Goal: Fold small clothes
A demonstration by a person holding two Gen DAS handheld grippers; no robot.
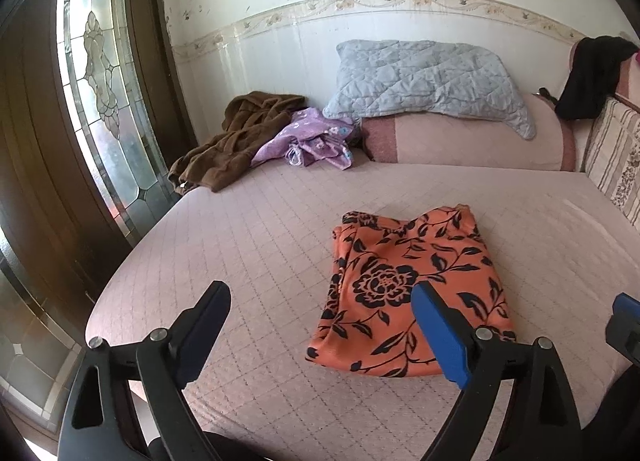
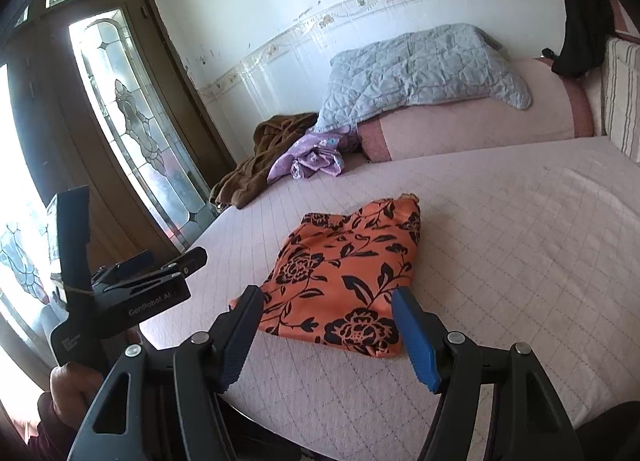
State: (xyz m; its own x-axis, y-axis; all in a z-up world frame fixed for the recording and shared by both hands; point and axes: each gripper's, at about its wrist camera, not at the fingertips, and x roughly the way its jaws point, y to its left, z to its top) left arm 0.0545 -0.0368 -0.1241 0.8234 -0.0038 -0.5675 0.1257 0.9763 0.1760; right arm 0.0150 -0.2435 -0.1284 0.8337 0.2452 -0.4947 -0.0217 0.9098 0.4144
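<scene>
An orange garment with black flower print point(image 1: 404, 285) lies folded into a rough rectangle on the pink quilted bed point(image 1: 260, 245); it also shows in the right wrist view point(image 2: 344, 273). My left gripper point(image 1: 320, 297) is open and empty, held above the bed just left of the garment's near edge. My right gripper point(image 2: 326, 303) is open and empty, its fingers spread on either side of the garment's near edge, above it. The left gripper's body point(image 2: 132, 289) shows at the left of the right wrist view.
A brown garment point(image 1: 236, 137) and a purple flowered garment point(image 1: 308, 141) lie crumpled at the bed's far left. A grey quilted pillow point(image 1: 428, 81) rests on a pink bolster point(image 1: 472, 141). A black cloth point(image 1: 596, 69) hangs on the headboard. A glass door point(image 1: 100, 93) stands left.
</scene>
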